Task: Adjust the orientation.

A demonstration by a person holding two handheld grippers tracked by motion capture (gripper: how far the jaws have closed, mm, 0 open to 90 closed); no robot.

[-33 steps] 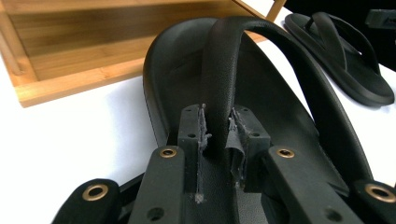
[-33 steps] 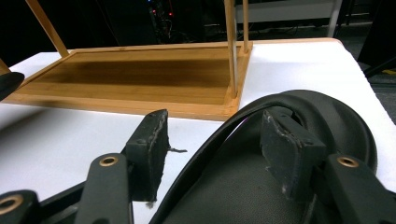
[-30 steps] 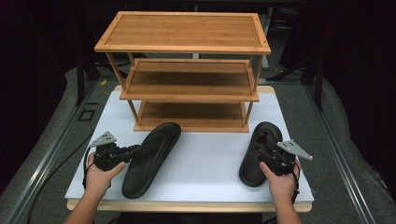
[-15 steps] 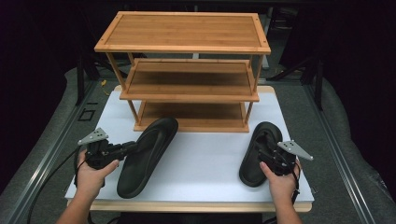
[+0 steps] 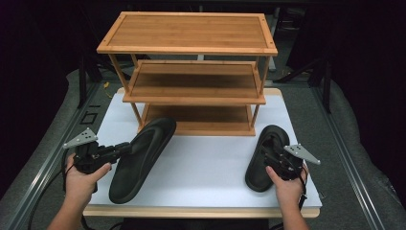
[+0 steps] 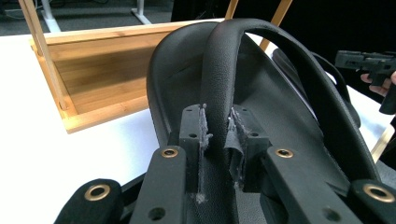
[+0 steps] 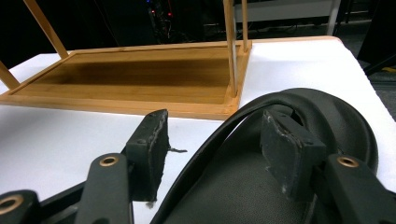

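Two black flip-flop sandals lie in front of a three-tier bamboo shelf [image 5: 191, 91]. My left gripper [image 5: 127, 148] is shut on the strap [image 6: 224, 70] of the left sandal [image 5: 143, 160], which hangs tilted, its toe toward the bottom tier. In the left gripper view the pads [image 6: 198, 135] pinch that strap tight. The right sandal [image 5: 263, 160] rests flat on the white board [image 5: 210, 163]. My right gripper [image 5: 269, 153] is over it and open, with the strap [image 7: 261, 105] running between the pads [image 7: 149, 149] and not squeezed.
The shelf's bottom tier [image 7: 140, 79] lies just past both sandals, with thin upright posts [image 7: 231, 51] at its corners. The board's wooden front edge [image 5: 201, 211] runs close to the person's hands. Grey carpet and metal rails flank the board.
The left hand has moved up and leftward with the left sandal, raising it off the board and tilting it. The right hand and right sandal have stayed put.
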